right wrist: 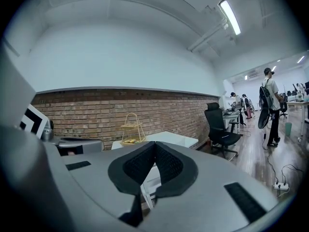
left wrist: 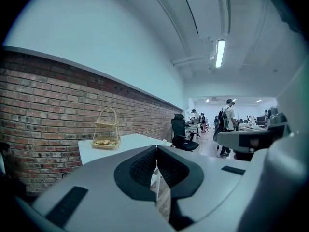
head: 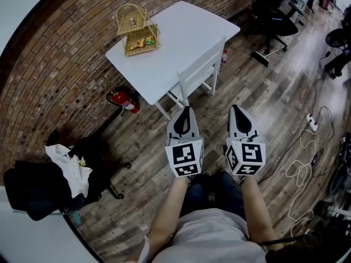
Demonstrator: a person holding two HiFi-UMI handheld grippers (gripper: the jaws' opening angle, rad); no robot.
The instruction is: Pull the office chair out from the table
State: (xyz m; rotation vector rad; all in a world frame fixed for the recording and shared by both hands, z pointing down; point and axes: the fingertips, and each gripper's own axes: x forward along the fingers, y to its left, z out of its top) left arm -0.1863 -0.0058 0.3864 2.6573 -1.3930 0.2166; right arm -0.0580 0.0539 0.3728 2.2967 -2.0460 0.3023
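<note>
A white chair [head: 200, 73] stands tucked against the near side of the white table [head: 181, 37]. A black office chair [head: 271, 15] stands apart at the back right, and shows too in the left gripper view [left wrist: 181, 134] and in the right gripper view [right wrist: 219, 129]. My left gripper [head: 187, 109] and right gripper [head: 236, 108] hover side by side a short way in front of the white chair, touching nothing. Both point at the table. The left gripper [left wrist: 156, 151] is shut and empty, and so is the right gripper [right wrist: 155, 146].
A wire basket [head: 137, 29] with snacks stands on the table by the brick wall. A red fire extinguisher [head: 123, 100] lies beside the table leg. Another black chair [head: 44, 185] draped with cloth stands at the left. A power strip [head: 312, 123] and cables lie at the right. A person [right wrist: 268, 105] stands far off.
</note>
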